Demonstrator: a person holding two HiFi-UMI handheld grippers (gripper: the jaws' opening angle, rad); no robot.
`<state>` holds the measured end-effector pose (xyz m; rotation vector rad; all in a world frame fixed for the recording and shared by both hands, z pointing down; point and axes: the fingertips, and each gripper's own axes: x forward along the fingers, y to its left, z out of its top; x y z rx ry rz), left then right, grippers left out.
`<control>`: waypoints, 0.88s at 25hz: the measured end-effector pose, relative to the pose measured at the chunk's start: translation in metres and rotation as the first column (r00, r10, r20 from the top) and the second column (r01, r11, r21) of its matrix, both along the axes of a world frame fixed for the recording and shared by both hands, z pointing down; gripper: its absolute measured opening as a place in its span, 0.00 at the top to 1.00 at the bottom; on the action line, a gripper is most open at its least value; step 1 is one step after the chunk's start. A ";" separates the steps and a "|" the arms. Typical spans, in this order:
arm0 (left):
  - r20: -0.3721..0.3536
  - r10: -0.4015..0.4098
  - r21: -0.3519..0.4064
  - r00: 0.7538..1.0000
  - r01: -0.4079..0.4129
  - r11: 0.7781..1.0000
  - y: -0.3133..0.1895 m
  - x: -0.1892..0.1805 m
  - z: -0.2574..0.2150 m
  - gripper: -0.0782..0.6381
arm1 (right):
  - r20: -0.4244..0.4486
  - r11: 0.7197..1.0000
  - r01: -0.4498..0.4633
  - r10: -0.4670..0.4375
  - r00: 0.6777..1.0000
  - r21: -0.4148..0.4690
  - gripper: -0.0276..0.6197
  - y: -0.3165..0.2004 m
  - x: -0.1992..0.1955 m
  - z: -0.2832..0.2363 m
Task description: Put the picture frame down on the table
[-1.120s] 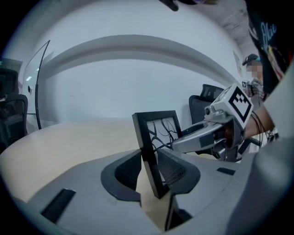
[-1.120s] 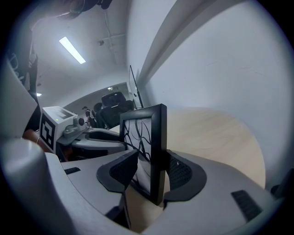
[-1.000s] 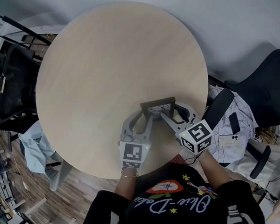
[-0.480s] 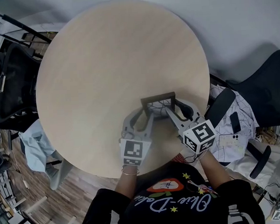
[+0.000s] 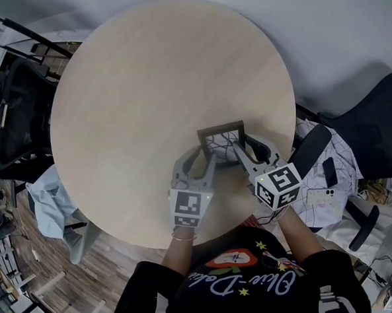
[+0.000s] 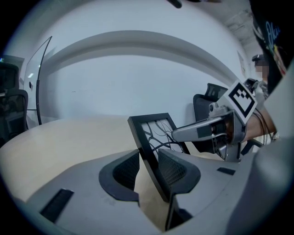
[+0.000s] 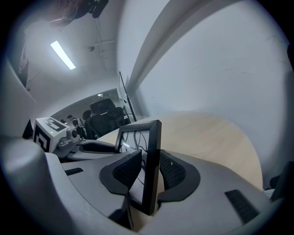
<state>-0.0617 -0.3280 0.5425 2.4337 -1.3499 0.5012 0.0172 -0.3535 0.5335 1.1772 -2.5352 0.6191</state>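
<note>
Between the two tools, near the person's edge of the round pale wooden worktop (image 5: 145, 89), stands the black rectangular picture frame (image 5: 222, 139) with its white, branch-lined print. The left tool (image 6: 149, 169) is clamped on the frame's left side, with a pad against each face. The right tool (image 7: 148, 172) has just been narrowing its jaws round the frame's right side. One pad meets the back of the moulding and the other stands a sliver off the front, so it does not look like a grip yet. A second ago the head view caught little but the top bar. Now more of the print faces upward, so the frame has tipped back toward the person. I take that as the start of laying it flat, with the second tool coming in to steady it. Whether the bottom edge rests on the wood I cannot tell. Ahead of both tools no other thing lies on the worktop, so nothing blocks the lowering except the tools' own fingers under the frame. Off the worktop, well right of the right tool, are a black office chair (image 5: 379, 121) and a dark phone (image 5: 328, 172). Well left of the left tool are a second black chair (image 5: 11, 117) and a light blue cloth (image 5: 46, 201).
</note>
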 end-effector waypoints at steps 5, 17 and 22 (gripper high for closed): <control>0.016 -0.011 -0.007 1.000 0.011 1.000 -0.007 -0.001 0.007 0.73 | 0.005 0.999 -0.018 0.018 1.000 -0.040 0.79 -0.008 0.000 0.010; 0.026 -0.024 -0.034 0.999 0.025 0.999 -0.016 -0.001 0.021 0.73 | -0.009 0.995 -0.037 0.036 0.999 -0.089 0.78 -0.018 0.002 0.028; 0.038 -0.026 -0.046 0.999 0.028 0.999 -0.018 -0.001 0.026 0.73 | -0.051 0.995 -0.041 0.037 0.998 -0.093 0.78 -0.020 0.002 0.034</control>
